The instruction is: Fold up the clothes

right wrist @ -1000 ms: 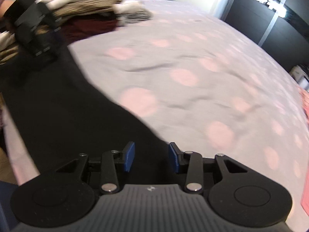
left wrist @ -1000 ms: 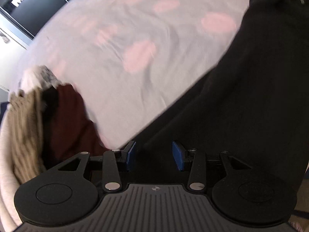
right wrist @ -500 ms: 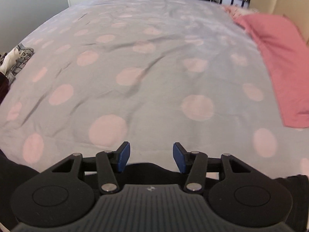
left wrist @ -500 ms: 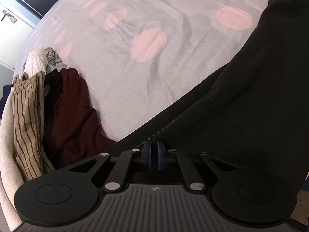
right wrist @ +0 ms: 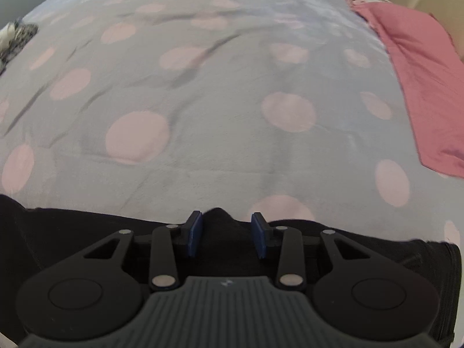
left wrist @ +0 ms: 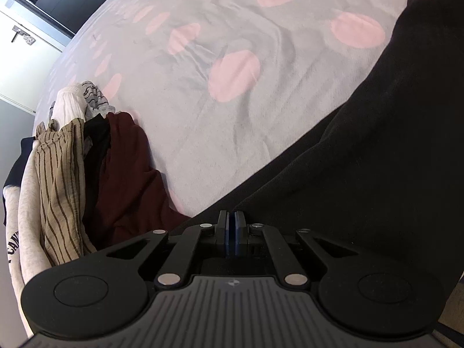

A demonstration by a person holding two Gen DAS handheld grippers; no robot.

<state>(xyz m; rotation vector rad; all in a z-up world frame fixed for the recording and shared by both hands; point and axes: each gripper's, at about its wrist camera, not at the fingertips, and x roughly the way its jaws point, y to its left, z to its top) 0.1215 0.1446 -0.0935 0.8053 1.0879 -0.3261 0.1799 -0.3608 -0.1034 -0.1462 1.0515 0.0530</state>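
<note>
We see the black, soft fabric garment [right wrist: 72,232] spread along the lower edge of the right wrist view, its long edge running left to right across the grey bedspread with pink dots [right wrist: 232,101]. A small peak of that edge pokes up between the pads of the right tool [right wrist: 226,233], which have just been closing yet stand apart, not pressing. The left tool [left wrist: 231,233] is clamped together on the garment's border. At lower left, a heap of striped, maroon and white clothes [left wrist: 72,174] lies close by; the pink pillow [right wrist: 420,72] lies well apart.
</note>
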